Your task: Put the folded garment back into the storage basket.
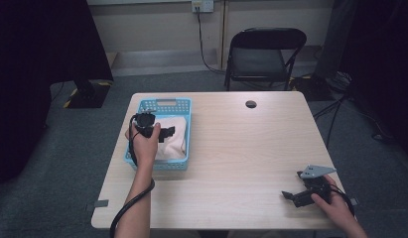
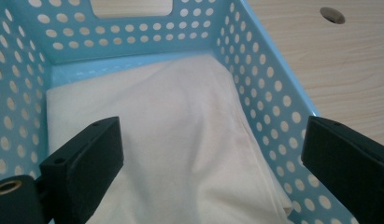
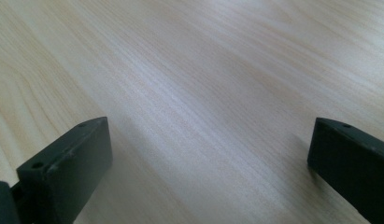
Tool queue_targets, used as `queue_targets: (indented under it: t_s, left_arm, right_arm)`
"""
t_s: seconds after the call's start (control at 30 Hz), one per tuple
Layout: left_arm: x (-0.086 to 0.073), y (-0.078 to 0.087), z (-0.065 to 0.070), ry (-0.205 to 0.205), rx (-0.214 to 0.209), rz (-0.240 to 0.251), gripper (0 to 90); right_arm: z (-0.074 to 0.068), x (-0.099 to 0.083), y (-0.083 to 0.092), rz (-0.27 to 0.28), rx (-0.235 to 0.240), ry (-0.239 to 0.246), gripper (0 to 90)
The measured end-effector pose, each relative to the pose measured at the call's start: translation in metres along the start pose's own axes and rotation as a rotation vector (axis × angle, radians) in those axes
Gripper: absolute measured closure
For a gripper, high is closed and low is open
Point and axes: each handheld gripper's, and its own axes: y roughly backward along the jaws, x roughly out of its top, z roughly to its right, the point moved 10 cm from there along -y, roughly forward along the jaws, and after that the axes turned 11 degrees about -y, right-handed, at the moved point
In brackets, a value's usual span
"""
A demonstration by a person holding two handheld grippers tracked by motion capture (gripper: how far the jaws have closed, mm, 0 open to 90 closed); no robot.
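Observation:
A light blue perforated basket (image 1: pixel 165 102) stands on the left part of the table, with a folded cream cloth (image 1: pixel 175 143) lying in it. My left gripper (image 1: pixel 166 134) hovers over the cloth, held by a hand above the basket's left side. In the left gripper view the jaws of the left gripper (image 2: pixel 213 158) stand wide apart above the cloth (image 2: pixel 180 116), not pressing it, inside the basket's walls (image 2: pixel 255 79). Low over bare wood near the table's front right corner, my right gripper (image 1: pixel 292 185) is open. Nothing lies between the jaws of the right gripper (image 3: pixel 208 158).
The light wooden table (image 1: pixel 241 148) has a round cable hole (image 1: pixel 250 104) near its far edge. A black folding chair (image 1: pixel 263 54) stands behind the table. Dark curtains and stands flank the room on both sides.

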Motion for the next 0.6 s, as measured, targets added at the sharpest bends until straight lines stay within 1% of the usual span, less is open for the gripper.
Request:
queue_targets:
  t_s: [0.07,0.17,0.23,0.3,0.47,0.6]
  left_arm:
    - [0.001,0.001,0.001,-0.008,-0.003,0.003,5.2]
    - [0.000,0.001,0.006,-0.019,-0.025,-0.002,5.2]
    - [0.000,0.002,0.007,-0.030,-0.028,-0.004,5.2]
    - [0.000,0.003,0.009,-0.032,-0.038,-0.006,5.2]
    - [0.001,0.006,0.010,-0.030,-0.042,0.008,5.2]
    - [0.000,0.008,0.011,-0.039,-0.048,-0.003,5.2]
  right_arm:
    - [0.000,0.000,0.000,0.000,0.000,0.000,0.0]
    - [0.000,0.000,0.000,0.000,0.000,0.000,0.0]
    - [0.000,0.000,0.000,0.000,0.000,0.000,0.0]
    - [0.000,0.000,0.000,0.000,0.000,0.000,0.0]
    - [0.000,0.000,0.000,0.000,0.000,0.000,0.0]
    - [0.000,0.000,0.000,0.000,0.000,0.000,0.0]
